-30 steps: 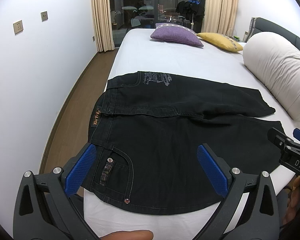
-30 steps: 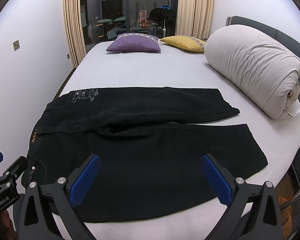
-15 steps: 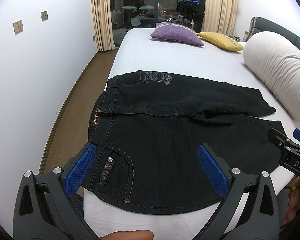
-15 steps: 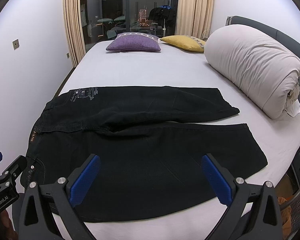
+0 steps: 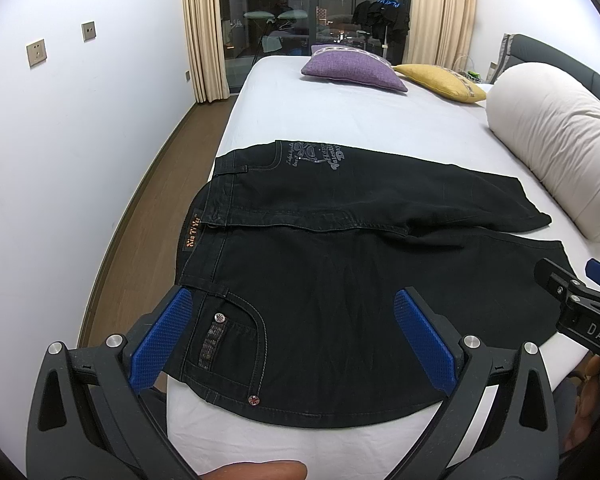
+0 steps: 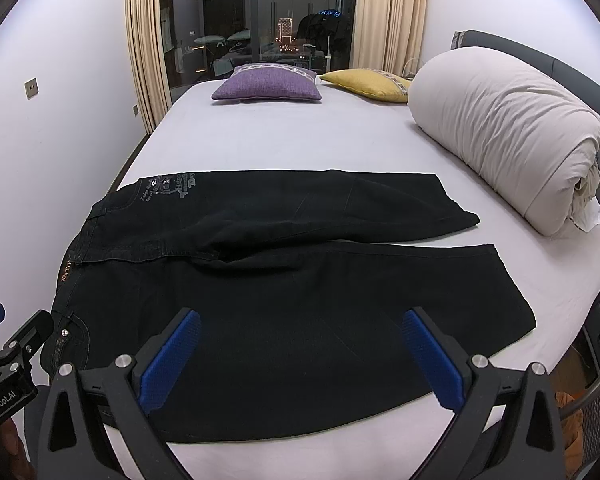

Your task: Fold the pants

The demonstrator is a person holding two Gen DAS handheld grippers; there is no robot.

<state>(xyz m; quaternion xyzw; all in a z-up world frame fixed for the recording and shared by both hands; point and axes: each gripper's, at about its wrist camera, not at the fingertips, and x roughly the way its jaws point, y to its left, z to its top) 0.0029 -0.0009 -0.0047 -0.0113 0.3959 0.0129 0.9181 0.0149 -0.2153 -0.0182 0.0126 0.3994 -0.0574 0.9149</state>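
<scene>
Black jeans (image 5: 340,280) lie flat across the near end of the white bed (image 5: 340,120), waistband to the left, both legs running right. They also show in the right wrist view (image 6: 300,300). My left gripper (image 5: 296,336) is open and empty, hovering above the waist and front pocket. My right gripper (image 6: 300,360) is open and empty, hovering above the near leg. The right gripper also shows at the right edge of the left wrist view (image 5: 580,304), and the left gripper at the left edge of the right wrist view (image 6: 8,352).
A rolled cream duvet (image 6: 508,144) lies along the bed's right side by the grey headboard. A purple cushion (image 6: 268,84) and a yellow cushion (image 6: 368,84) sit at the far end. A white wall and wood floor (image 5: 148,200) border the left.
Both grippers have shifted very slightly; the jeans lie as before. Both grippers stay open.
</scene>
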